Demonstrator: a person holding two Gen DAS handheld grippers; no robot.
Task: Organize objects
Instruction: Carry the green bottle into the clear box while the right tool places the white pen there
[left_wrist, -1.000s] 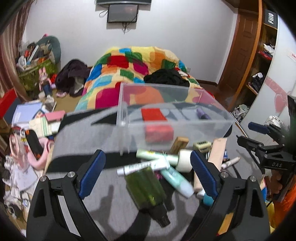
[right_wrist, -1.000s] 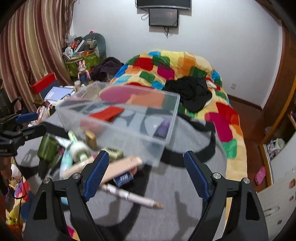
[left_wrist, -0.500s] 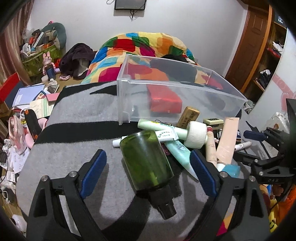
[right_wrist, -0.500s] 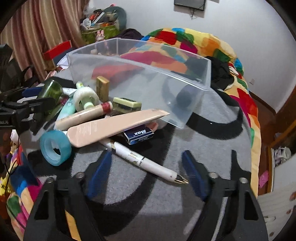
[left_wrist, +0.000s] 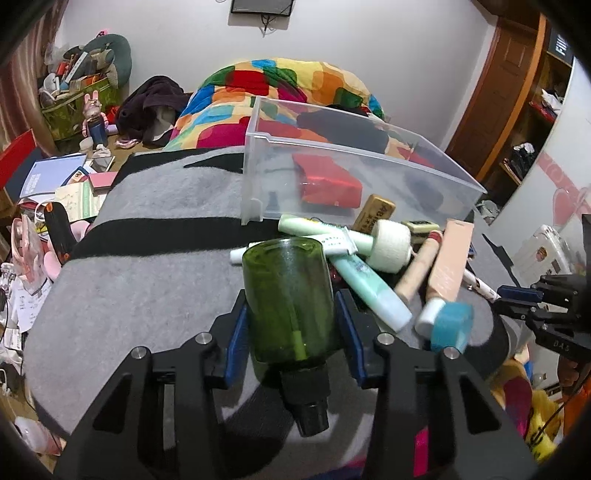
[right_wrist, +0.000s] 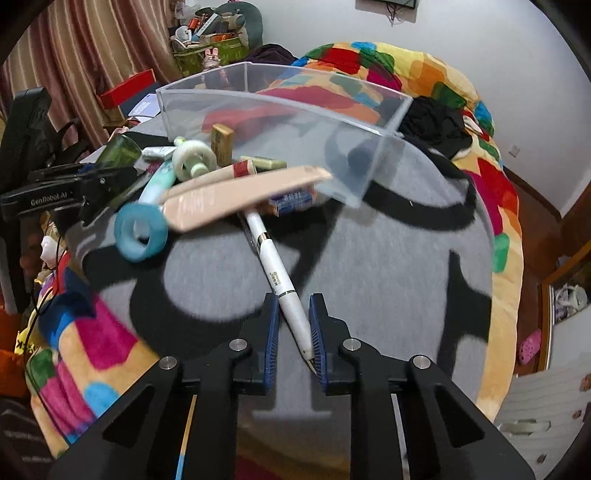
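While the left gripper (left_wrist: 291, 332) clamps one green bottle (left_wrist: 290, 299), a heap of three tubes (left_wrist: 369, 288), one tape roll (left_wrist: 451, 325) and one eraser (left_wrist: 373, 216) lies just ahead, before one clear bin (left_wrist: 369, 173). Right gripper (right_wrist: 293, 343) pinches one white pen (right_wrist: 275, 269), whose far end runs under that heap.

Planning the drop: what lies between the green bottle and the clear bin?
In the left wrist view, crossed white tubes lie between green bottle and clear bin.

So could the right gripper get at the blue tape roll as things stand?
Probably not right away: the right gripper has its jaws closed around the white pen. The blue tape roll lies uncovered at the pile's near edge, so once the pen is released, likely yes.
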